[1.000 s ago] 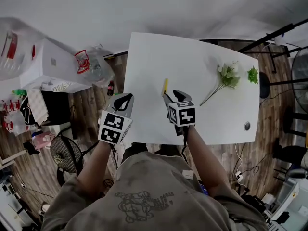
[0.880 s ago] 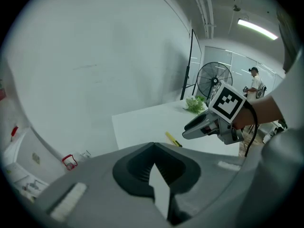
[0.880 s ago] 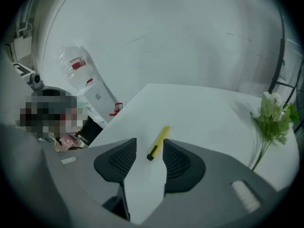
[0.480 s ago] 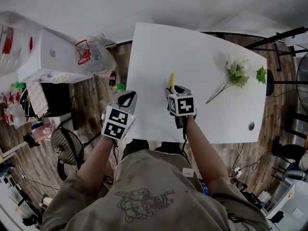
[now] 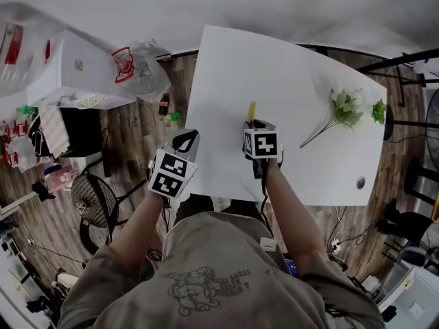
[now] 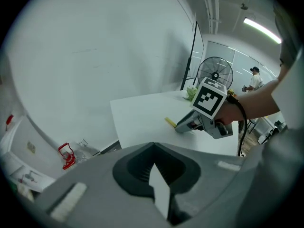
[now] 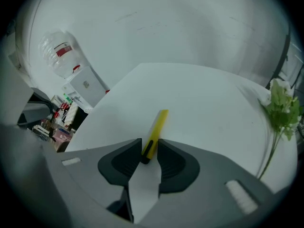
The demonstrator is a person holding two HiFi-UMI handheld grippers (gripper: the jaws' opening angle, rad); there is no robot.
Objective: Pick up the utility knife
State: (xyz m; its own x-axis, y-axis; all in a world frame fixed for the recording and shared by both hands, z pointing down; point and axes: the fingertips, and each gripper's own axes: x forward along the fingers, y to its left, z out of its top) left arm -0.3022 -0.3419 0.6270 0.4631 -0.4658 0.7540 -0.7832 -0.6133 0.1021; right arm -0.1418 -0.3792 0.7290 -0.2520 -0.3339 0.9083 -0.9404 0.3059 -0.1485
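The yellow utility knife (image 5: 252,110) lies on the white table (image 5: 226,67), pointing away from me. My right gripper (image 5: 255,123) is down over its near end. In the right gripper view the knife (image 7: 156,127) runs out from between the jaws of the right gripper (image 7: 150,151), which have just been closing and now touch both its sides. My left gripper (image 5: 184,140) hangs at the table's left edge, jaws together with nothing in them. The left gripper view shows those shut jaws (image 6: 153,148), and beyond them the knife (image 6: 170,122) under the right gripper (image 6: 202,120).
Artificial flowers (image 5: 343,108) lie at the table's right side, also seen in the right gripper view (image 7: 280,106). A small round object (image 5: 361,182) sits near the front right corner. Left of the table are a fan (image 5: 92,211), a large water bottle (image 5: 147,74) and clutter on the floor.
Both grippers have come down. The right one has dropped onto the knife's near end and its jaws have narrowed around it. The left one sank beside the table edge.
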